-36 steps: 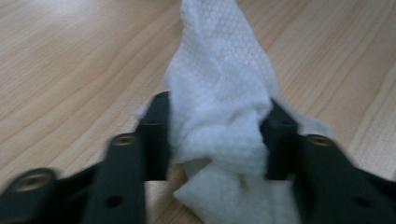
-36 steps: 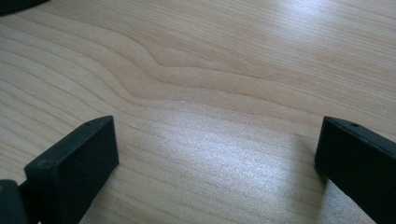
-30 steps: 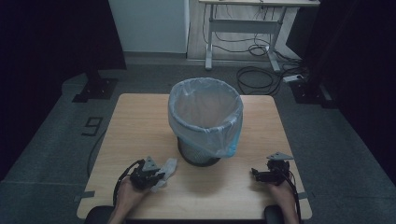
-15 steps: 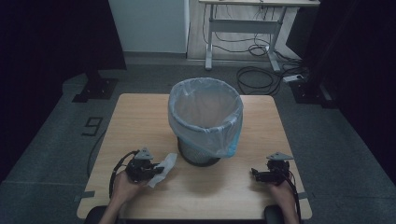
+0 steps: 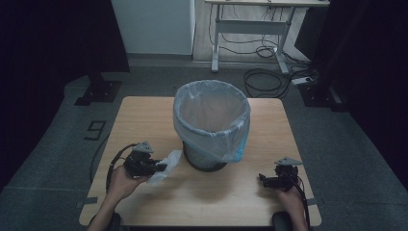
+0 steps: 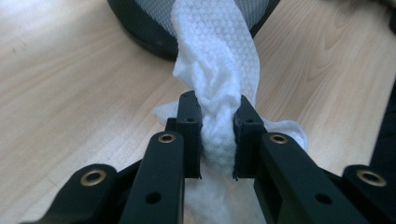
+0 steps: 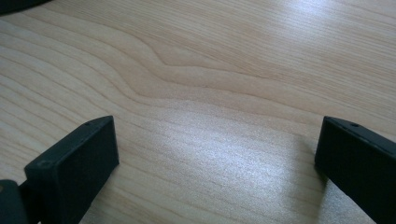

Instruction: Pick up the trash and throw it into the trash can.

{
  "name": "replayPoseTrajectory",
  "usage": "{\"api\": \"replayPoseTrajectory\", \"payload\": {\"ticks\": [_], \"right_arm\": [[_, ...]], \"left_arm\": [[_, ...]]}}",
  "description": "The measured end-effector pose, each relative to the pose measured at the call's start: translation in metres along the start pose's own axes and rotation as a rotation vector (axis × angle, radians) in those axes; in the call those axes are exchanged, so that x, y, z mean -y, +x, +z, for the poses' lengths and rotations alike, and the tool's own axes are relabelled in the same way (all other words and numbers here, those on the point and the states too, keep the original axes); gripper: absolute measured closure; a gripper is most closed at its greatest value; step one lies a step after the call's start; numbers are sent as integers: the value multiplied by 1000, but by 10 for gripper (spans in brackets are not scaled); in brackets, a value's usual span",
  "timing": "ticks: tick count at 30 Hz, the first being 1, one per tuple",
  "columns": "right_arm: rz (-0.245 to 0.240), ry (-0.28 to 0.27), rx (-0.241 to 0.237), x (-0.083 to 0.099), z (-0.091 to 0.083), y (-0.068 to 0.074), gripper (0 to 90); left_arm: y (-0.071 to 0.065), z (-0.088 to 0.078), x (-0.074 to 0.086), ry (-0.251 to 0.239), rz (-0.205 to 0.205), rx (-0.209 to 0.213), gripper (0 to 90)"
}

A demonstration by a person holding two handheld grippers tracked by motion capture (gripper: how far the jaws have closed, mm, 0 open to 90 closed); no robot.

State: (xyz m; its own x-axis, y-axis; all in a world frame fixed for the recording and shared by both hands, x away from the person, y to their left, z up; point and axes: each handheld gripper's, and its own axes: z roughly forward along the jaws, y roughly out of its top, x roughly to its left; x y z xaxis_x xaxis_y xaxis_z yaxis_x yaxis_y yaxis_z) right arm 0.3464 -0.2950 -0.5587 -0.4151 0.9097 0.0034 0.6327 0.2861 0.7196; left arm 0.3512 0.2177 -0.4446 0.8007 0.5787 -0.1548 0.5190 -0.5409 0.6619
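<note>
On the table, the bin stands at centre. The left gripper sits at its eight o'clock with a crumpled tissue between its jaws, just beside the bin's base. The right gripper rests at four o'clock, well apart from the bin.

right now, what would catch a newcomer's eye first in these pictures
The bin lined with a pale plastic bag stands at the middle of the wooden table. Just left of its base, the left gripper pinches a crumpled white tissue. The right gripper sits open over bare wood near the table's right front.
</note>
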Motion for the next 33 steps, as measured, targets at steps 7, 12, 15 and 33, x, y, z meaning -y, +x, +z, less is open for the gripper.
{"api": "replayPoseTrajectory", "payload": {"ticks": [7, 12, 15, 33], "right_arm": [[-1, 0, -1, 0, 0, 0, 0], [-1, -1, -1, 0, 0, 1, 0], [-2, 0, -1, 0, 0, 0, 0], [-2, -1, -1, 0, 0, 1, 0]], "left_arm": [[2, -22, -21, -17, 13, 35, 767], [2, -36, -34, -15, 23, 30, 766], [4, -48, -46, -12, 29, 33, 766], [14, -98, -92, -31, 20, 54, 766]]}}
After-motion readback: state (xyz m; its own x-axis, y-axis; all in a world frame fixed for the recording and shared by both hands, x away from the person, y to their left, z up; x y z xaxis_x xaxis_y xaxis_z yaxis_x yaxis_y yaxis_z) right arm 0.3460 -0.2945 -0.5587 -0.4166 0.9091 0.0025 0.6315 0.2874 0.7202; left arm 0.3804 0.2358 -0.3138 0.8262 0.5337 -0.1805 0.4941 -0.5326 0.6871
